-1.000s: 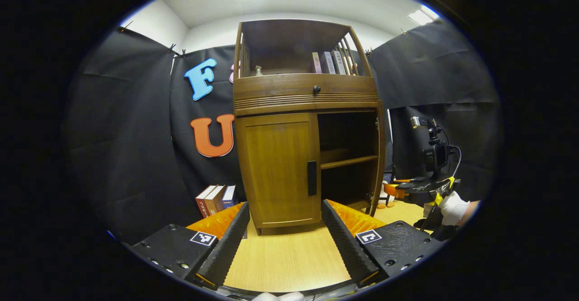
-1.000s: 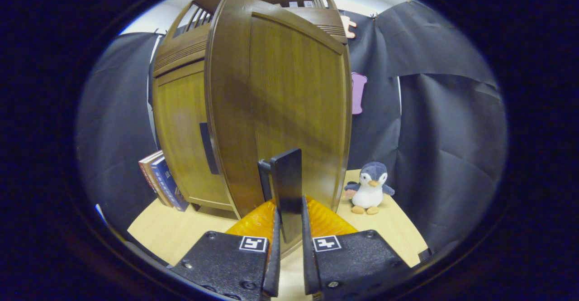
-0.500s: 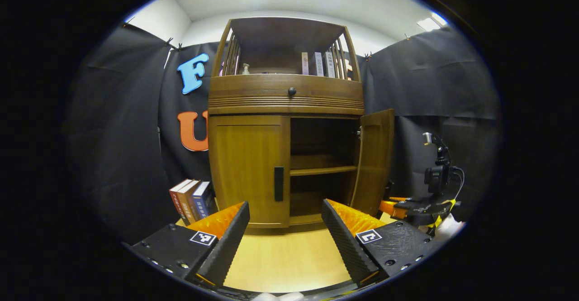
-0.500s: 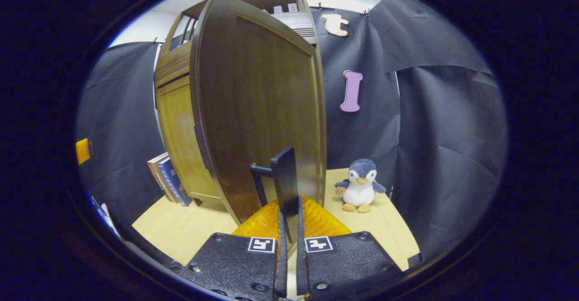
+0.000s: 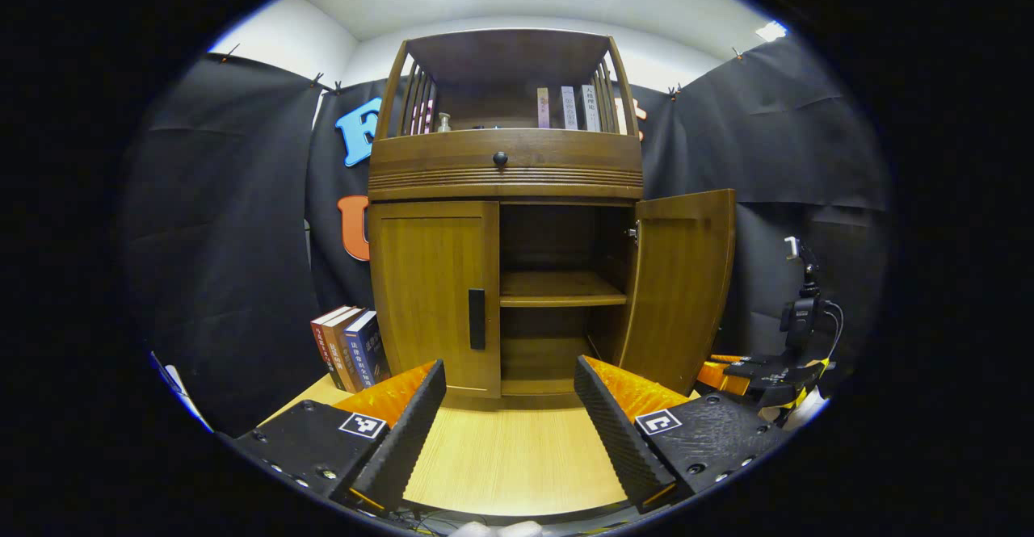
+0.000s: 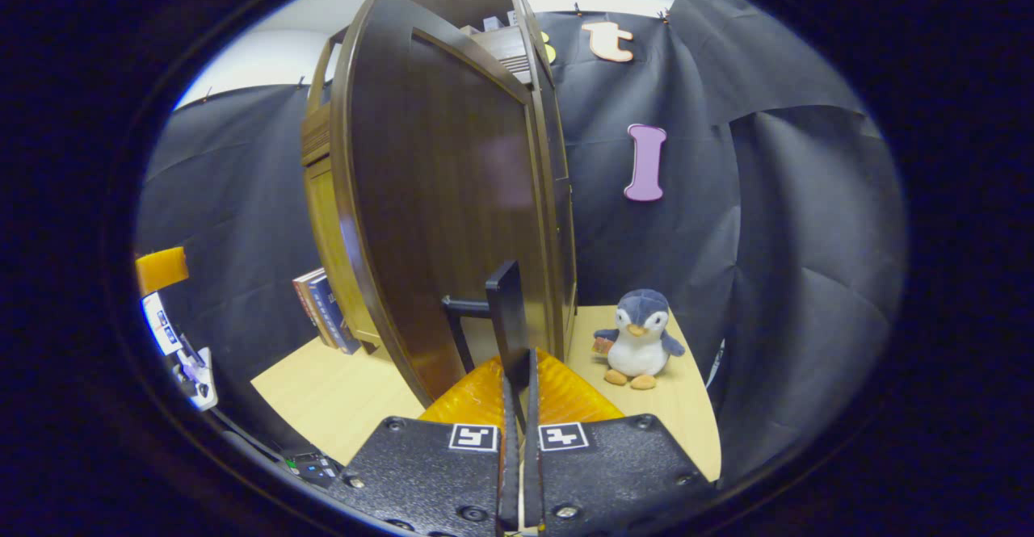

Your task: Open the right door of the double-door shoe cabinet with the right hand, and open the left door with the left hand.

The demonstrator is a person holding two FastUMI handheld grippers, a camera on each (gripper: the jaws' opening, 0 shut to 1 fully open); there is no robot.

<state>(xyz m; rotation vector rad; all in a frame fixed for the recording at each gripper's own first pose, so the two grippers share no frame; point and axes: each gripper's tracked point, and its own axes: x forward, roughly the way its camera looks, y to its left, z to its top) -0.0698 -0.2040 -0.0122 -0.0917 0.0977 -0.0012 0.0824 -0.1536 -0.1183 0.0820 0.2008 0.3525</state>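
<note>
Your right gripper [image 6: 517, 408] grips the right door's handle [image 6: 507, 315], jaws clenched on the dark upright bar at lower centre of the right gripper view. The right door [image 6: 452, 198] stands swung wide, its face filling the centre of that frame, with a toy penguin [image 6: 638, 339] on the surface [image 6: 323, 392] to the lower right of it.

In the left gripper view, your left gripper [image 5: 509, 416] hangs released, jaws spread wide at the bottom of the frame and holding nothing. The cabinet [image 5: 505, 169] sits dead centre. Its left door [image 5: 432, 295] is shut, left of centre, and the right door [image 5: 683, 287] stands open at right of centre, baring a shelf [image 5: 561, 288] between them. Your right gripper [image 5: 767, 371] shows at the lower right edge of this frame.

The move ahead turns on the left door's handle [image 5: 477, 319]. It is a dark bar, long axis upright, set on the door's inner edge. It lies straight ahead of your open left jaws, above them in the frame and slightly left of their midline, with bare surface [image 5: 509, 464] between. The jaws' gap runs crosswise to the bar, so they look set to close on its sides. Your left hand is clearly the nearer one. A few books [image 5: 347, 347] lean just left of the cabinet, clear of that path.
</note>
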